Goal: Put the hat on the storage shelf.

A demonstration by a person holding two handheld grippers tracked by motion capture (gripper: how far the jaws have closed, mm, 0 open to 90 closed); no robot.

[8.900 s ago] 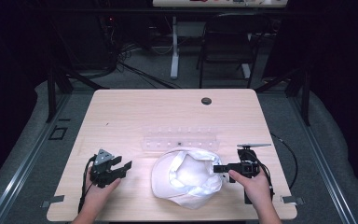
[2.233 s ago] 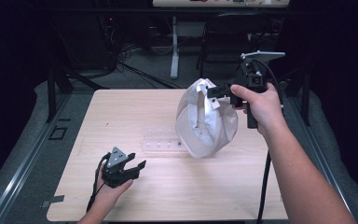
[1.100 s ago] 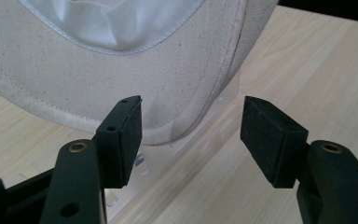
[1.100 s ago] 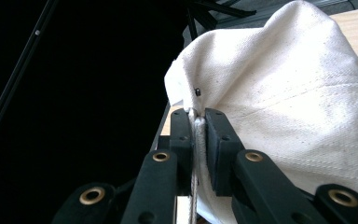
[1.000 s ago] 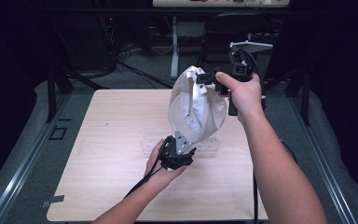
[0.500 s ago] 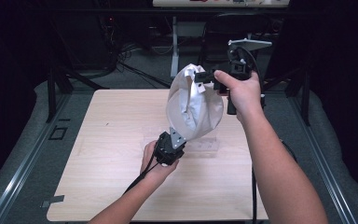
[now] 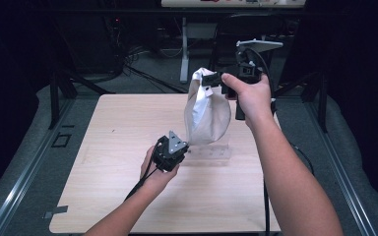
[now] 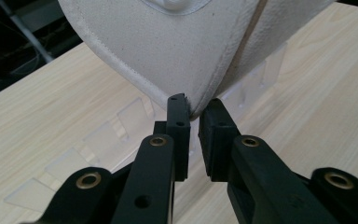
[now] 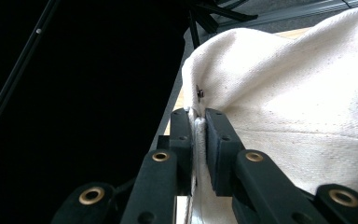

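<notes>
**Cloth bag held up over the table**

Above a pale wooden table (image 7: 128, 196) in a dark room, the right gripper (image 7: 215, 78) is clamping the top edge of a white cloth bag (image 7: 207, 115), hanging it clear. The left gripper (image 8: 193, 119), having just been closing, is pinching the bag's bottom corner, probably to stretch it over the clear plastic rack (image 7: 209, 151).

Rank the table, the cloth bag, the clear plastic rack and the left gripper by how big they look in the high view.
1. table, by far the largest.
2. cloth bag, held up nearer the camera, so it may look bigger than it is.
3. clear plastic rack, partly hidden behind the bag.
4. left gripper; it looks close to the rack in size, so this order is unsure.
</notes>
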